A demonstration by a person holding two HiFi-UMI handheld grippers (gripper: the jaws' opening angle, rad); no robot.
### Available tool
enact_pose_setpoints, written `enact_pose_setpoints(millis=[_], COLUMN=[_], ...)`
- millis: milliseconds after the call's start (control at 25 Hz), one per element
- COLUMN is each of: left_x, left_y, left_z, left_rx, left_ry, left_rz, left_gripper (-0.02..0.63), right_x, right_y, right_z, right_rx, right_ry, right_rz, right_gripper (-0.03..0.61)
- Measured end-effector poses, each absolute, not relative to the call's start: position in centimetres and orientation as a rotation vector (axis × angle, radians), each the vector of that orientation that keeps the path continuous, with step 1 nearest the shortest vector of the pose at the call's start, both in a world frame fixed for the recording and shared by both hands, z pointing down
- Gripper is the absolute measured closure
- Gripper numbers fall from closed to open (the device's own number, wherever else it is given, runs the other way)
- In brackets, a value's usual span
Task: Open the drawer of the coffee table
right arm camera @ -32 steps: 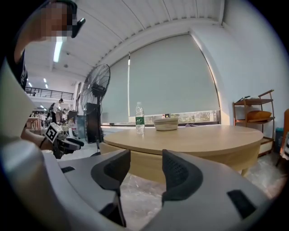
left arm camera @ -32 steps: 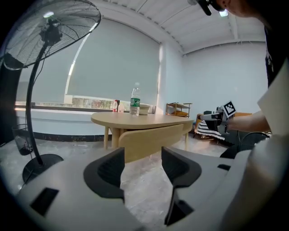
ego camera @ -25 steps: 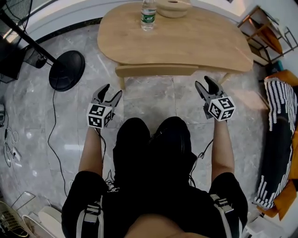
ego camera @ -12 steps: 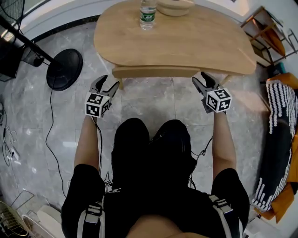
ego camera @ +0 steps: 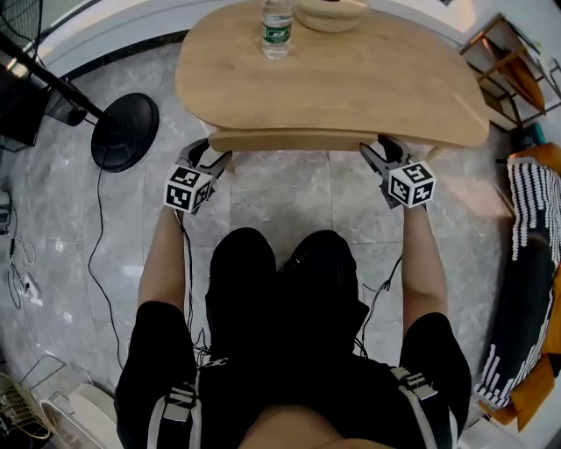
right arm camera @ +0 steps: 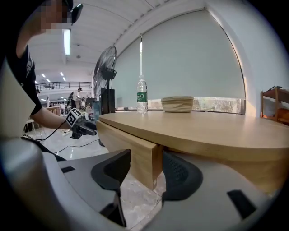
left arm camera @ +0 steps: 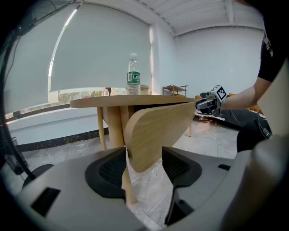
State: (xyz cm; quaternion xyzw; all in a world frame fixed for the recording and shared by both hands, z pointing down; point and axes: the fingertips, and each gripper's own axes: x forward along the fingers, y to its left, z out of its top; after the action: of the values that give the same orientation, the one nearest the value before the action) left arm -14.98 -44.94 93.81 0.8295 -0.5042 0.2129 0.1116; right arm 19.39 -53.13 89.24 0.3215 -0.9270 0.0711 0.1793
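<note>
Drawer front (ego camera: 289, 140), clamped at each end in the jaws of left gripper (ego camera: 215, 157) and right gripper (ego camera: 378, 148), is best pulled evenly outward.

A lounge-like corner of a large hall was shown, marked by marble floor (ego camera: 289, 188), curved blinded window (right arm camera: 189, 58), pedestal fan (right arm camera: 104, 63) and wooden coffee table (ego camera: 351, 79).

The coffee table (ego camera: 351, 79) and its drawer (ego camera: 289, 140) are pale, smooth, matt wood, the floor (ego camera: 280, 188) glossy grey veined tile, the bottle (ego camera: 277, 26) clear plastic.
</note>
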Motion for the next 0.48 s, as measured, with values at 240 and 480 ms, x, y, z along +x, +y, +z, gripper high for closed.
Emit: enact_pose_setpoints(millis=[240,480], left_x=[-15.04,-15.27], left_y=[-45.78,-45.24], left_z=[93.66,93.62], left_rx=[2.417,2.417], left_ry=[-1.478,-1.475], left_rz=[0.639,0.639], left_gripper=[0.407,0.414], right_x=[19.07,18.88], right_y=[-53.36,-52.97], right_z=[89.12,89.13], right_rx=[0.875,0.874], right_ry=[-2.657,-2.626], right_rz=[0.177,0.177], right_gripper=[0.398,0.4])
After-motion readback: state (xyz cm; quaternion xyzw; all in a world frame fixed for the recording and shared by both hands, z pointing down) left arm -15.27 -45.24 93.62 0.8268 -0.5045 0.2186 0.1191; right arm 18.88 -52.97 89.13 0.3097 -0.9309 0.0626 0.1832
